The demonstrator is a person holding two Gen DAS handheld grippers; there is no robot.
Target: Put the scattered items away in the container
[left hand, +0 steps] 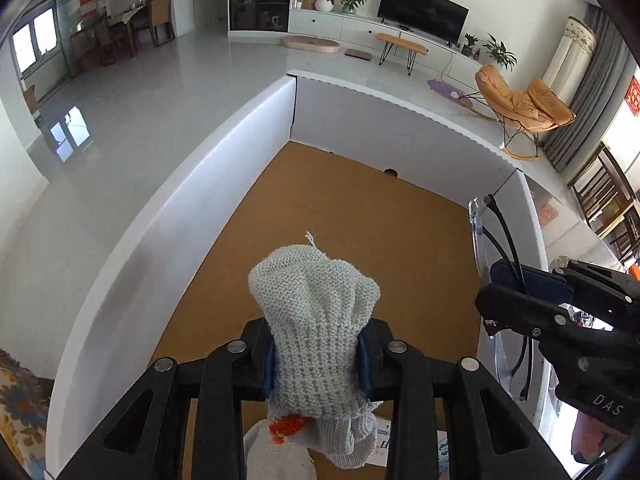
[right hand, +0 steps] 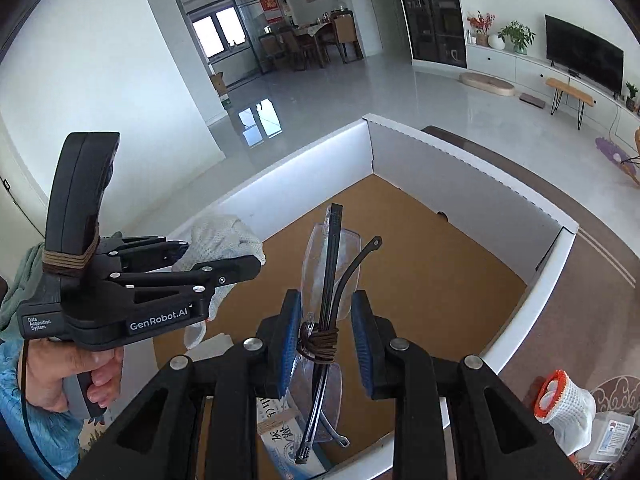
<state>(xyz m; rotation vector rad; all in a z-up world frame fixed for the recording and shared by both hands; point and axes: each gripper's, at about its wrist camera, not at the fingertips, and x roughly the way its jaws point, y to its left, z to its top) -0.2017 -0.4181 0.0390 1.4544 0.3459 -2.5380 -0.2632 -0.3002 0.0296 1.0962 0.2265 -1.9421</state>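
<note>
Knitted work glove, grey-white with an orange cuff edge, is pinched between the blue pads of the left hand-held gripper, bunched up and held over the open white box with the brown cardboard floor. Glove is soft, light, floppy; it droops below the jaws, so a grab across the bunched middle like this one looks secure, and it should drop flat without bouncing. Clear safety glasses with black temples, bound with a brown cord, hang between the pads of the right hand-held gripper, also above the box interior near its right wall. In the right wrist view there looks to be a gap on either side of the glasses and the pads look spread, so I cannot tell whether they are clamped or only resting there. Glasses are light but stiff, the lens is slick and scratch-prone, the temples thin; the frame or the cord-wrapped bundle is the safer place to hold, not the bare lens. Box already has a printed carton lying at the near end. Outside the box on the table, right side, a second glove with an orange cuff and a small clear plastic case lie unsorted, so the job looks partway through. Living-room floor and TV unit lie beyond.
</note>
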